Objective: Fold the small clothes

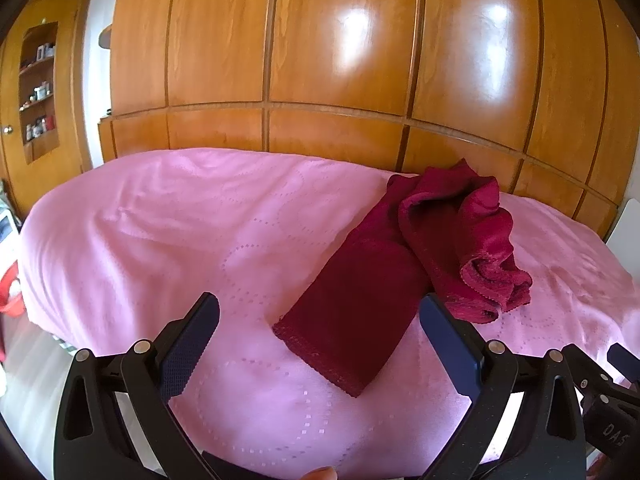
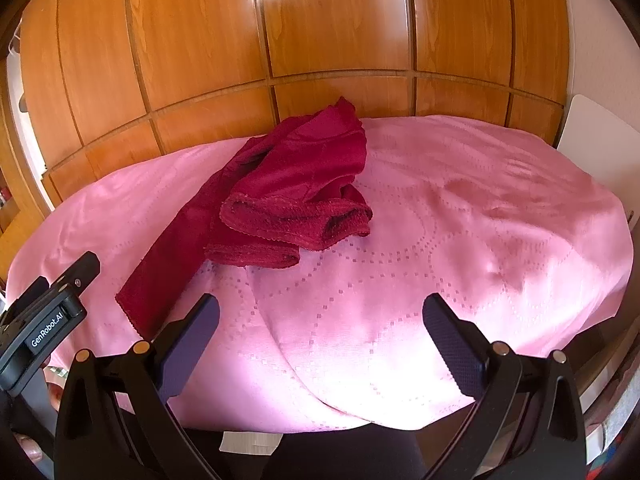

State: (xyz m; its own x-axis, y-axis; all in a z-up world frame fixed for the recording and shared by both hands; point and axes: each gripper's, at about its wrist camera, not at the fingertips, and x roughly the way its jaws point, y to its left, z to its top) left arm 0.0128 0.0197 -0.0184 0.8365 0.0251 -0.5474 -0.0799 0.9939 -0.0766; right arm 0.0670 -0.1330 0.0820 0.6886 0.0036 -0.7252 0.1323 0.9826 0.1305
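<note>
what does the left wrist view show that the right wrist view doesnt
Only the left wrist view shows the shelf niche with small items at far left, and the left gripper, open, framing the garment's flat near end.

Only the right wrist view shows the white panel past the pink cover's right edge, the left gripper's body with its GenRobot.AI label, and the right gripper, open over bare cover.

Both show the dark red garment, bunched at its far end, lying on the pink cover before the wooden wardrobe.

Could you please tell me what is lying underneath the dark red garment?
The garment lies on the pink bedspread. Its far end is bunched over itself, so anything beneath those folds is hidden.
</note>
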